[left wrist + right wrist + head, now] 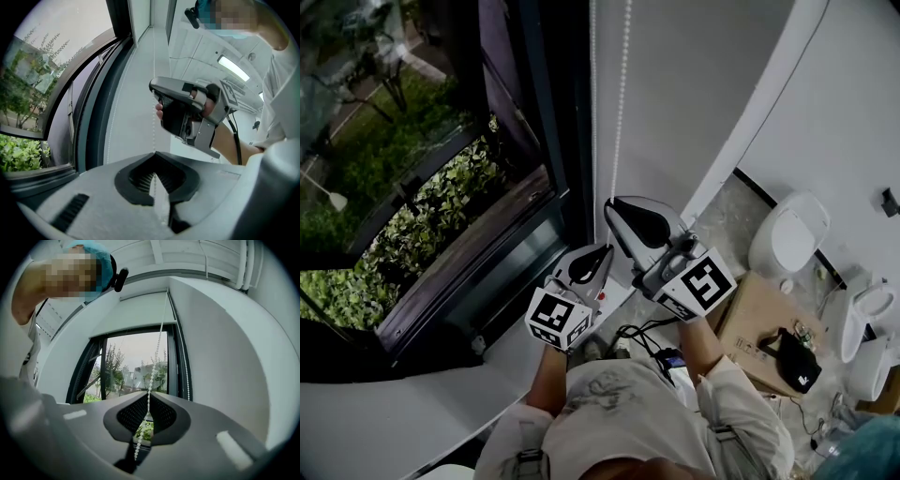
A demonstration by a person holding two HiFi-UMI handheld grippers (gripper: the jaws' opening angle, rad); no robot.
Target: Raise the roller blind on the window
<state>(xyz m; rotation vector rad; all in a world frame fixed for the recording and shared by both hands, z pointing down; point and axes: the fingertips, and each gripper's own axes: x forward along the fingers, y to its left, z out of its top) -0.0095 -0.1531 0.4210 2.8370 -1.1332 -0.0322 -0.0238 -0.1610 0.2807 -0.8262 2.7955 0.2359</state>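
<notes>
the left gripper [602,253] is clamping its jaws on the bead chain [620,103], at 6 o'clock of the right gripper [612,208], which is pinching the same chain. farther off, at 12 o'clock in the right gripper view, the roller blind [136,312] is covering only the top of the window [136,362].

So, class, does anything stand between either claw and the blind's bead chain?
Nothing visible does. The bead chain runs straight through both grippers. The left claw and the right claw are each closed on it, and no other object touches the chain near them.
</notes>
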